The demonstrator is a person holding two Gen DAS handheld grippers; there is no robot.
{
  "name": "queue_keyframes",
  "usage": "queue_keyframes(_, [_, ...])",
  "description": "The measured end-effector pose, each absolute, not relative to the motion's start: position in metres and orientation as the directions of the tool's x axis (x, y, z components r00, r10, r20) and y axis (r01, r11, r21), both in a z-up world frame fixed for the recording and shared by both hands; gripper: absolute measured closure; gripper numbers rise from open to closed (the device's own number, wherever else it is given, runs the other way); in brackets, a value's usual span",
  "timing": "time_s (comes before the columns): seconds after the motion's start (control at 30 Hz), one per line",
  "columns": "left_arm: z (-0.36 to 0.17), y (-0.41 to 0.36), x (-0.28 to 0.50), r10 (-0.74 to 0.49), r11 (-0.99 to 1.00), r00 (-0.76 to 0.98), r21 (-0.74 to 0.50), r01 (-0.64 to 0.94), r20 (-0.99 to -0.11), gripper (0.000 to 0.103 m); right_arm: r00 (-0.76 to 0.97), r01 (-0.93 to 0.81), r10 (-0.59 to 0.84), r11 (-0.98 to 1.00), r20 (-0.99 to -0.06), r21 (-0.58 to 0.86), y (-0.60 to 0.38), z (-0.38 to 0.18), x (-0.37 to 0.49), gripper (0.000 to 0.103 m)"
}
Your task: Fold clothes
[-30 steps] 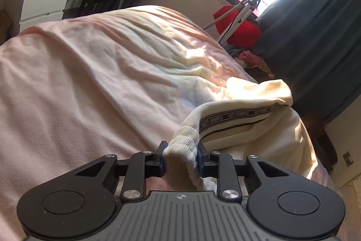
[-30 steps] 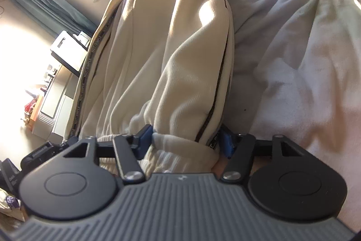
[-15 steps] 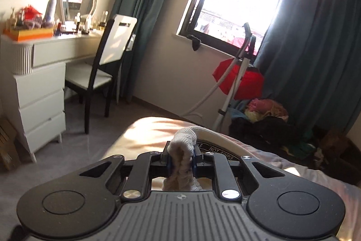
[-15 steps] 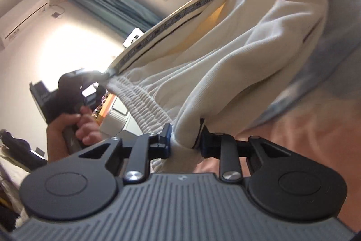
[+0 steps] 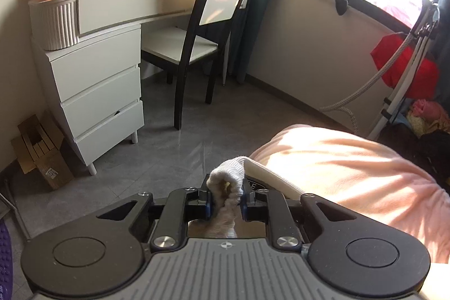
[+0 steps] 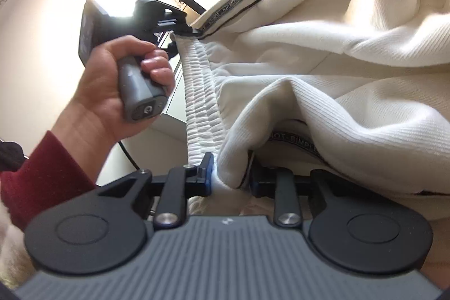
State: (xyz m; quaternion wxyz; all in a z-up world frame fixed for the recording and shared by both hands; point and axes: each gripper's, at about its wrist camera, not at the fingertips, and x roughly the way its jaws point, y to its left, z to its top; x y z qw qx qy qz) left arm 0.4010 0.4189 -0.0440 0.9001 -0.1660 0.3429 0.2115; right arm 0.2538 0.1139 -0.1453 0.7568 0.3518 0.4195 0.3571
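Cream trousers [image 6: 351,80] with a ribbed elastic waistband [image 6: 199,92] and a black side stripe lettered NOT-SIMPLE hang stretched between my two grippers. My left gripper [image 5: 225,197] is shut on a bunched end of the waistband [image 5: 226,182], held off the edge of the pink-covered bed [image 5: 351,173]. My right gripper [image 6: 230,177] pinches the other end of the waistband and a fold of leg fabric; its jaws are opening slightly with the cloth still pressed between them. In the right wrist view a hand [image 6: 112,80] in a dark red sleeve holds the left gripper [image 6: 194,31].
A white dressing table with drawers [image 5: 98,83] and a black-and-white chair [image 5: 213,18] stand across the grey floor [image 5: 197,137]. A cardboard box [image 5: 39,151] leans by the drawers. A garment steamer with a red piece [image 5: 405,69] stands under the window.
Both grippers have swung away from the bed and lifted the waistband. The left view went from bed to dressing table and floor. The right jaws narrowed on the bunched cloth.
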Motion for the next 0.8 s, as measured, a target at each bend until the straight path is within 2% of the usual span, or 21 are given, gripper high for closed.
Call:
queue_keyframes(0.07, [-0.048, 0.419, 0.396, 0.267, 0.871, 0.689, -0.138, -0.472, -0.674, 0.078, 0.387, -0.244, 0.838, 0.496, -0.386, 0.833, 0.113, -0.149, 0.259, 0.068])
queue_keyframes(0.1, [-0.045, 0.418, 0.390, 0.275, 0.875, 0.700, -0.129, -0.466, -0.660, 0.070, 0.381, -0.249, 0.838, 0.499, -0.390, 0.830, 0.114, -0.147, 0.257, 0.063])
queue_keyframes(0.13, [-0.040, 0.417, 0.384, 0.281, 0.877, 0.703, -0.123, -0.464, -0.653, 0.057, 0.375, -0.257, 0.838, 0.505, -0.396, 0.824, 0.116, -0.143, 0.253, 0.058])
queue_keyframes(0.2, [-0.027, 0.411, 0.370, 0.282, 0.881, 0.713, -0.121, -0.458, -0.642, 0.043, 0.371, -0.281, 0.836, 0.516, -0.405, 0.809, 0.118, -0.134, 0.242, 0.023])
queue_keyframes(0.27, [-0.011, 0.401, 0.354, 0.285, 0.886, 0.725, -0.117, -0.449, -0.627, 0.032, 0.386, -0.319, 0.830, 0.530, -0.403, 0.785, 0.115, -0.120, 0.224, 0.005])
queue_keyframes(0.4, [0.025, 0.364, 0.310, 0.274, 0.911, 0.769, -0.100, -0.399, -0.577, 0.021, 0.406, -0.392, 0.831, 0.534, -0.380, 0.749, 0.092, -0.085, 0.194, 0.007])
queue_keyframes(0.57, [0.061, 0.292, 0.242, 0.190, 0.951, 0.832, -0.114, -0.289, -0.522, 0.020, 0.542, -0.441, 0.750, 0.638, -0.379, 0.632, 0.031, -0.037, 0.147, 0.007])
queue_keyframes(0.8, [0.099, 0.183, 0.148, 0.129, 0.981, 0.905, -0.082, -0.177, -0.406, 0.018, 0.732, -0.408, 0.576, 0.798, -0.364, 0.443, -0.068, 0.014, 0.101, 0.007])
